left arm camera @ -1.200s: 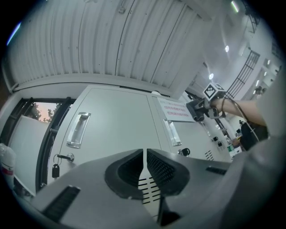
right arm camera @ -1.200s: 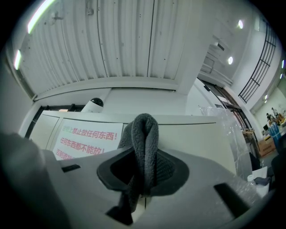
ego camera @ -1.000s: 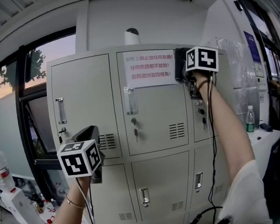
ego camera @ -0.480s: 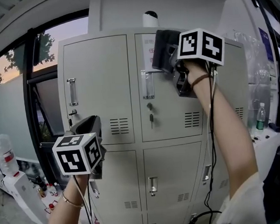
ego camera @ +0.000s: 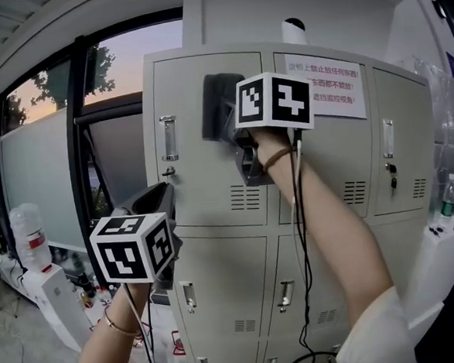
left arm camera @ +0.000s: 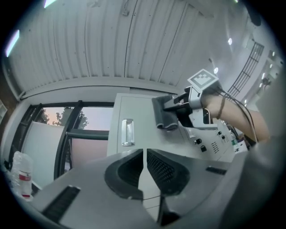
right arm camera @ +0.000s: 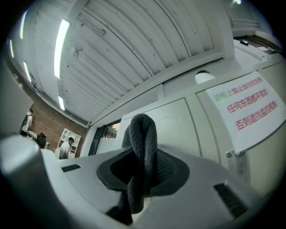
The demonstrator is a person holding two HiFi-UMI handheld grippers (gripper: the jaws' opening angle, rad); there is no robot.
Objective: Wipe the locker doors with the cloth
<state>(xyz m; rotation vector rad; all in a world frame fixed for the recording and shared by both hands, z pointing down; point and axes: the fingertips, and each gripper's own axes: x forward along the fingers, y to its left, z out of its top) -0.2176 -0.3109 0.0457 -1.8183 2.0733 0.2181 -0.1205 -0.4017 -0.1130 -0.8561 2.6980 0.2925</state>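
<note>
Grey lockers [ego camera: 234,285] stand beside a dusk-lit window [ego camera: 46,151], with a cloth up on the top-left door.
Raised high, the right hand-held gripper [ego camera: 238,133] pinches the dark folded cloth [ego camera: 216,108], which lies against the upper left locker door [ego camera: 196,187], just right of its handle [ego camera: 169,138]. The left hand-held gripper [ego camera: 157,203] hangs lower, clear of the lockers, its jaws pressed together on nothing.

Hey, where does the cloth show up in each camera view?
Head view: cloth upper centre, against the top-left locker door.
Left gripper view: cloth right of centre, above the jaws.
Right gripper view: cloth dead centre, clamped between the jaws.
Shared landmark: that top-left locker door behind it.
</note>
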